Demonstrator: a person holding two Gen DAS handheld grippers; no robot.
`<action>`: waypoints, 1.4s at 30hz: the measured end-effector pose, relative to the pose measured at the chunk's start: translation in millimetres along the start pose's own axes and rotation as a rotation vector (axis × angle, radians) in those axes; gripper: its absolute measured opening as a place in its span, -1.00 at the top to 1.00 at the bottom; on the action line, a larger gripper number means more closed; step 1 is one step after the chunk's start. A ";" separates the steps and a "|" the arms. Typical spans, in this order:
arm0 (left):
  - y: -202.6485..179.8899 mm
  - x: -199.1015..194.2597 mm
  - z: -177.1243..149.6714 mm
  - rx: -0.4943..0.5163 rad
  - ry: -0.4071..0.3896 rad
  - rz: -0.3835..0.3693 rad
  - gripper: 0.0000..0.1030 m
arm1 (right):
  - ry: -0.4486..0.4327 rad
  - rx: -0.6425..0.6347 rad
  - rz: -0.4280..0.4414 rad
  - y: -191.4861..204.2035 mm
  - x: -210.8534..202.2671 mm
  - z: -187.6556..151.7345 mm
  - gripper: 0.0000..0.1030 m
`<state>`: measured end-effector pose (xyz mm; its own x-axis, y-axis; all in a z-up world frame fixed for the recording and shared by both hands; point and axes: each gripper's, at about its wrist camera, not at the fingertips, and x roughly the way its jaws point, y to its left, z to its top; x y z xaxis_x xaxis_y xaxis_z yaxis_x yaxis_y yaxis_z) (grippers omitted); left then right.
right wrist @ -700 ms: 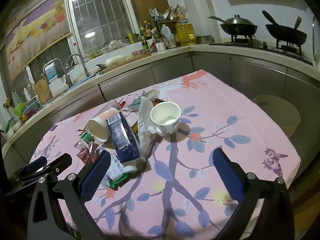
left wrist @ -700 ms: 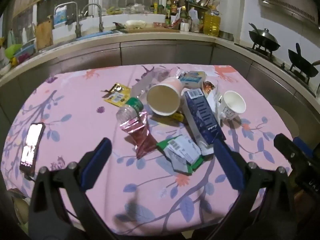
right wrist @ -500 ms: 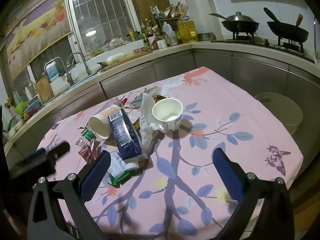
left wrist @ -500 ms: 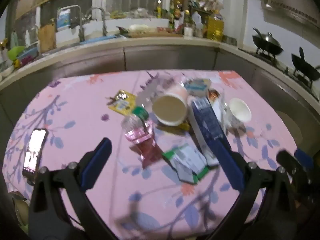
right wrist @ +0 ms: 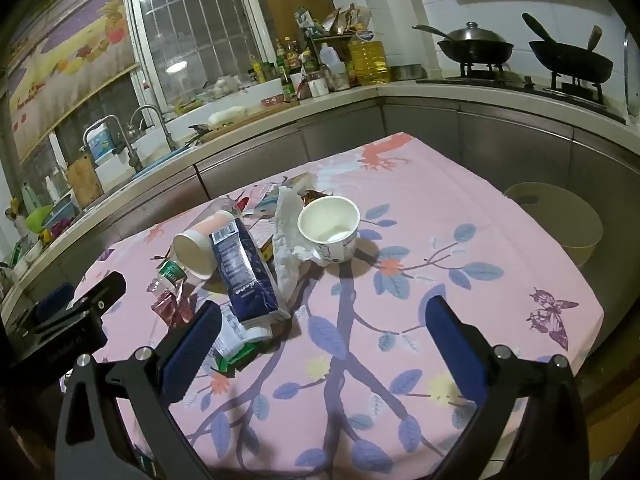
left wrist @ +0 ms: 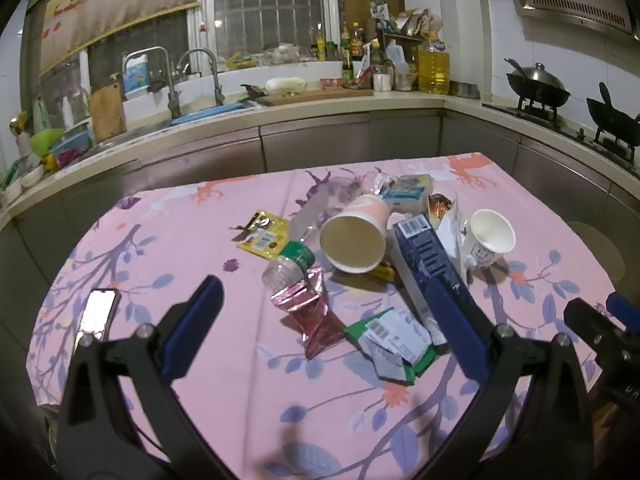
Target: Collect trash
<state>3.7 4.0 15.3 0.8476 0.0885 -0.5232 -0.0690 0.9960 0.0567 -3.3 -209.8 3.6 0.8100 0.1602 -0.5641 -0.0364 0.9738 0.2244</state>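
Both grippers are being raised and drawn back from the trash pile (left wrist: 372, 264) since a moment ago — nothing is being carried yet. The left gripper (left wrist: 332, 320) and right gripper (right wrist: 320, 336) are being held spread wide, empty. Beside the navy carton (left wrist: 424, 264), the pink cup (left wrist: 356, 240) is left lying; collection is judged barely begun.

Left gripper (left wrist: 336, 328) raised and drawn back from the trash pile (left wrist: 384, 264), right gripper (right wrist: 320, 336) shifted slightly forward, jaws unchanged.
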 end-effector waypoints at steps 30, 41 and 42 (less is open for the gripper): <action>-3.7 2.5 -5.7 -0.004 0.016 -0.001 -0.90 | -0.008 -0.004 -0.001 -1.4 -3.5 0.5 -0.90; -4.4 1.9 -9.4 0.001 0.015 -0.005 -0.90 | -0.012 -0.012 -0.001 1.4 -4.3 1.4 -0.90; -4.6 1.9 -9.4 0.001 0.014 -0.005 -0.90 | -0.013 -0.013 -0.001 1.9 -4.6 1.7 -0.90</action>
<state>0.7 -0.3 6.1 0.8404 0.0841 -0.5354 -0.0644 0.9964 0.0554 -6.1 -208.9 8.0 0.8174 0.1573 -0.5541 -0.0433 0.9760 0.2133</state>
